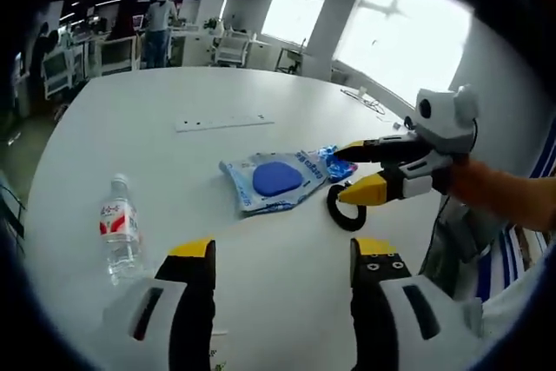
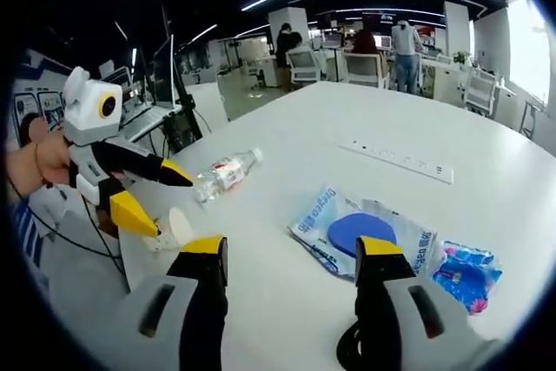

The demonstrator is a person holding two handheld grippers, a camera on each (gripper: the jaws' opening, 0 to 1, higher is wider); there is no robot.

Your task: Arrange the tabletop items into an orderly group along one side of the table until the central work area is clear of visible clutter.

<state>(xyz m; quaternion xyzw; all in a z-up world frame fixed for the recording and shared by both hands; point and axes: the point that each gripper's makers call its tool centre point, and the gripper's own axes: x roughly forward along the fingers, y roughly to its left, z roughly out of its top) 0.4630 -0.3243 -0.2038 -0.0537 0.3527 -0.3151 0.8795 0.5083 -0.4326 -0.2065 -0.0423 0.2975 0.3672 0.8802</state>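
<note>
On the white table: a water bottle (image 1: 120, 230), a clear packet with a blue disc inside (image 1: 276, 181), a small blue wrapper (image 1: 335, 163) touching the packet's far end, and a black loop (image 1: 344, 212) are seen spread over the surface; a white power strip (image 1: 224, 122) lies farther back.
Left gripper: the left gripper (image 1: 280, 260) is held above bare tabletop with its jaws parted and nothing between them; in the right gripper view it (image 2: 174, 202) is seen near the bottle's base, beside a small pale round object (image 2: 180, 225) that cannot be identified.
Right gripper: the right gripper (image 1: 350, 171) is seen in the left gripper view with jaws apart, its tips just at the blue wrapper and above the black loop; nothing is held.
Step in hand: a pick of the wrapper or loop by the right gripper is judged likely.
Doing it well: the jaws should be lowered squarely over one item alone, so that the packet is not dragged along.
Bottle relative to left fingers: to their left and slightly ahead, clearly apart.
Progress: judged early, as the items remain scattered.
</note>
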